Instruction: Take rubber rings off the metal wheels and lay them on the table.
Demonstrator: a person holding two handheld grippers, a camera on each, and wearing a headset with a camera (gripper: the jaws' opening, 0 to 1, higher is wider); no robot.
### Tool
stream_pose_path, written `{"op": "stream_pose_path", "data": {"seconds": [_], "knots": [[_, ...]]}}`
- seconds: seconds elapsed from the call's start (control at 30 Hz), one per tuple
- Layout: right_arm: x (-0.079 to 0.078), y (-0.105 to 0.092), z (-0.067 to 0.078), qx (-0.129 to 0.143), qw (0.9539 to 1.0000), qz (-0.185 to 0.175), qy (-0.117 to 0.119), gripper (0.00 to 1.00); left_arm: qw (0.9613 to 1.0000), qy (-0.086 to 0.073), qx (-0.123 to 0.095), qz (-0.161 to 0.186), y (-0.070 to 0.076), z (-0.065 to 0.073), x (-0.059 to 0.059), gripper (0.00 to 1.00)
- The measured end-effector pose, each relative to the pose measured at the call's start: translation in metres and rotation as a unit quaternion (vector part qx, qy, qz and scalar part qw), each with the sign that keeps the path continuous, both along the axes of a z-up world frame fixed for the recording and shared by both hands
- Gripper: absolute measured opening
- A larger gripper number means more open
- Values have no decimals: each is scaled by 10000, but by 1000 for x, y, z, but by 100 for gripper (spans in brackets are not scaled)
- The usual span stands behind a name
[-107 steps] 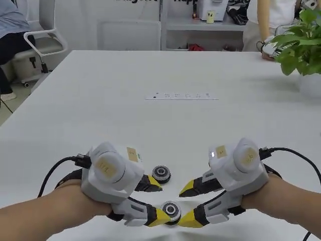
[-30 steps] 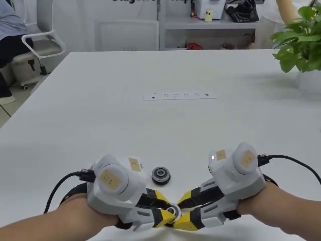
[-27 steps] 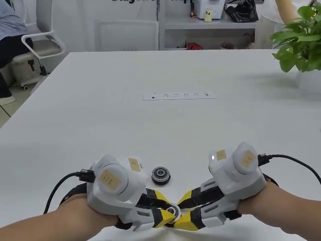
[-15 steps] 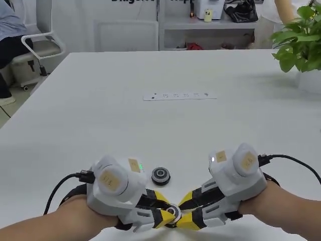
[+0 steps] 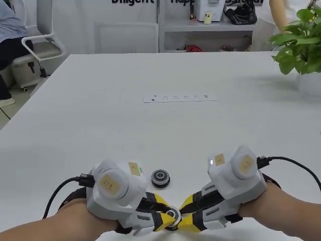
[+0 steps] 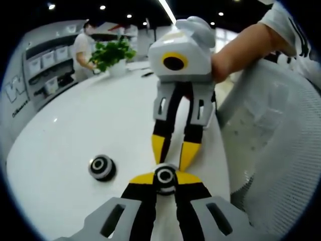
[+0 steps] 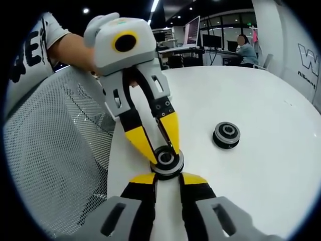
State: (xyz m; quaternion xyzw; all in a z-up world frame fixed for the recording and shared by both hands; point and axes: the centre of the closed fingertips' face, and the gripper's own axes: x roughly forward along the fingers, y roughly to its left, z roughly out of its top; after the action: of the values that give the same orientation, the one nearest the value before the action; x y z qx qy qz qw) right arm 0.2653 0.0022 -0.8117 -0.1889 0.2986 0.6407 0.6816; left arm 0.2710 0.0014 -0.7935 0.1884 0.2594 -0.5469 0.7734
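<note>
A small metal wheel [image 5: 171, 216] with a black rubber ring is held between my two grippers, just above the table's near edge. My left gripper [image 5: 163, 220] is shut across the wheel [image 6: 164, 176], its yellow tips on either side. My right gripper [image 5: 181, 220] meets it head-on, its narrow tips [image 6: 186, 153] pinched on the wheel's rubber rim. In the right gripper view the wheel [image 7: 167, 160] sits just past my own tips, with the left gripper's fingers [image 7: 143, 143] straddling it. A second ringed wheel [image 5: 160, 177] lies flat on the table [image 5: 150, 135] a little farther out.
A white power strip [image 5: 179, 97] lies mid-table. A potted plant [image 5: 300, 45] stands at the far right corner. An office chair [image 5: 42, 47] and a seated person are at the far left. A mesh chair back [image 7: 55, 165] is close behind the grippers.
Since 3.6 s ago both grippers have closed from open jaws onto the near wheel. Over the last second they have barely moved; the view has shifted slightly.
</note>
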Motion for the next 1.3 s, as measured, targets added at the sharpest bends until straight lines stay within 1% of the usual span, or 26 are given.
{"op": "stream_pose_path", "data": {"seconds": [0.07, 0.2, 0.4, 0.6, 0.93, 0.97, 1.1, 1.23, 1.3], "knots": [[0, -1, 0, -20, 10000, -3, 10, 13, 10000, -2, 3, 3, 0, 0, 0, 14], [-1, -4, -1, -56, 10000, -16, 72, 5, 10000, 1, 2, 14, 1, 0, 0, 14], [-1, -4, -1, -61, 9999, -62, 114, 4, 10000, -20, 23, 15, 0, 0, 0, 14], [0, -5, 0, 0, 9991, -243, 337, 0, 10000, -53, 55, -5, 1, 0, 0, 14], [2, -8, 1, 63, 9969, -476, 620, 0, 9999, -72, 69, -20, 1, 0, 0, 14], [2, -6, 4, 181, 9951, -589, 773, 0, 9999, -81, 75, -19, 1, 0, 0, 14], [4, -7, 4, 215, 9935, -699, 877, 0, 9999, -82, 77, -10, 1, 0, 0, 13], [5, -7, 4, 228, 9927, -747, 923, 0, 9999, -84, 81, -7, 2, 0, 0, 13], [6, -7, 5, 258, 9914, -817, 987, 0, 9999, -89, 87, -5, 2, 0, 0, 13]]}}
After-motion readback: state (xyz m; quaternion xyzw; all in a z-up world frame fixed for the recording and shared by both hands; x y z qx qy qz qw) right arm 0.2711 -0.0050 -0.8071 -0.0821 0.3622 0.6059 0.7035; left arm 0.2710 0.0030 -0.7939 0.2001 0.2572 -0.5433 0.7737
